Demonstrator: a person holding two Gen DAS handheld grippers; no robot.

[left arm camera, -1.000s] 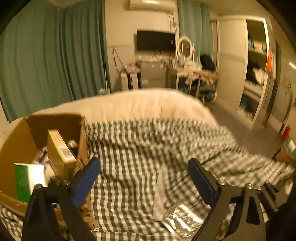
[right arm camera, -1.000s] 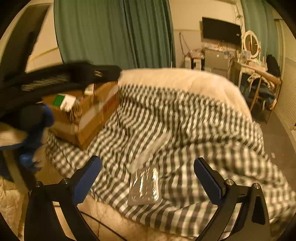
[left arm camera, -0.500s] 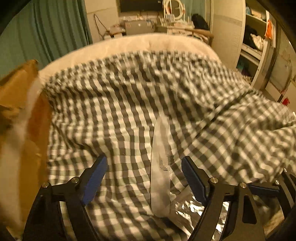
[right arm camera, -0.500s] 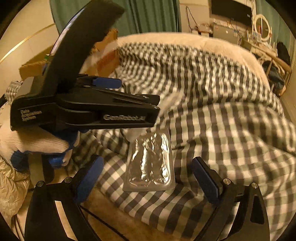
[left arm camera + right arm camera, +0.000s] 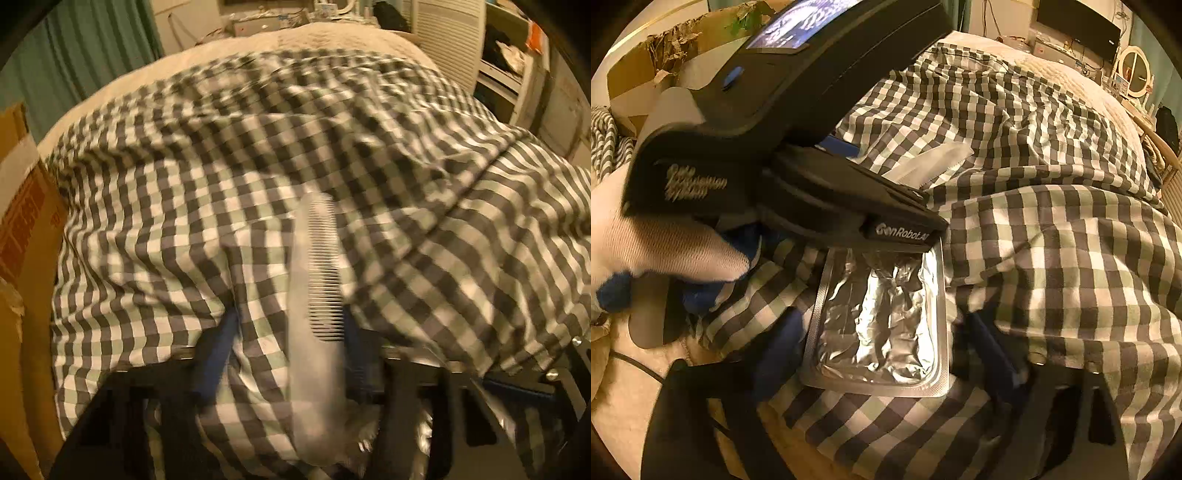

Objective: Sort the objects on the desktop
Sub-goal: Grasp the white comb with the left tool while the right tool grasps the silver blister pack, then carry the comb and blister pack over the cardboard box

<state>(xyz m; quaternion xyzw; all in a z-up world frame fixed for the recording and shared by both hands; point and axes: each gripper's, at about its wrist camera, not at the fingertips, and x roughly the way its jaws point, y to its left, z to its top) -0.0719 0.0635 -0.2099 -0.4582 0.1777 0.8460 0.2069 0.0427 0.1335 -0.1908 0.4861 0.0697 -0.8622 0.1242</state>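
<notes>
**Both grippers drop onto the bed's near edge**

Both have come down and narrowed. The checkered blanket [image 5: 184,229] spreads wide and open ahead, cardboard box [image 5: 22,229] hard left. Left gripper [image 5: 286,339], partly open, straddles the white comb [image 5: 317,280]; right gripper [image 5: 882,347], partly open, flanks the foil packet [image 5: 882,325].

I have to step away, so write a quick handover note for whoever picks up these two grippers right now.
Left gripper: fingers either side of the bagged white comb on the checkered blanket; grip unclear, view blurred.
Right gripper: open, straddling the silver foil packet at the blanket's near edge, not closed on it.
Cardboard box sits to the left.
Done: neither item boxed.
Left: grasp both, likely move them to the box.
</notes>
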